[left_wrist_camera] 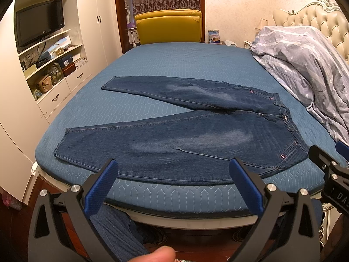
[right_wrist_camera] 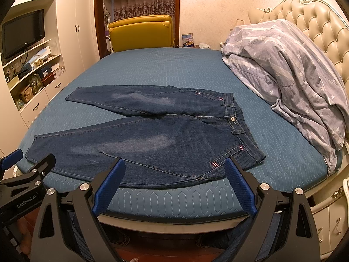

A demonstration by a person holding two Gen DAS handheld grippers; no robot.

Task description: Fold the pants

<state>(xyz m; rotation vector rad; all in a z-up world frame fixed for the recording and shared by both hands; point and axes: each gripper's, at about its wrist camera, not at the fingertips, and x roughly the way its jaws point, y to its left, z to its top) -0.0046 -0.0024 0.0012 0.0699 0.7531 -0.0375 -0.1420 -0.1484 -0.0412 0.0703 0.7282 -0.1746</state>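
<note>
A: From the left wrist, what's there?

B: The left tool is spread wide and pinching nothing, hovering off the near edge of the bed. The pants lie flat on the blue cover, legs splayed in a V, waistband to the right, hems to the left. The right tool shows at the right edge.

A: Risks?

B: I'd judge the near seam lies close to the mattress edge; a careless tug could drag denim off the bed.

A: And the right wrist?

B: The right tool is likewise spread and empty, facing the near hip of the pants. The left tool sits at the left edge.

A: Anything in the way?

B: A heaped duvet lies beside the waistband, apart from it; a swung leg might catch it. The yellow chair stands well clear.
</note>
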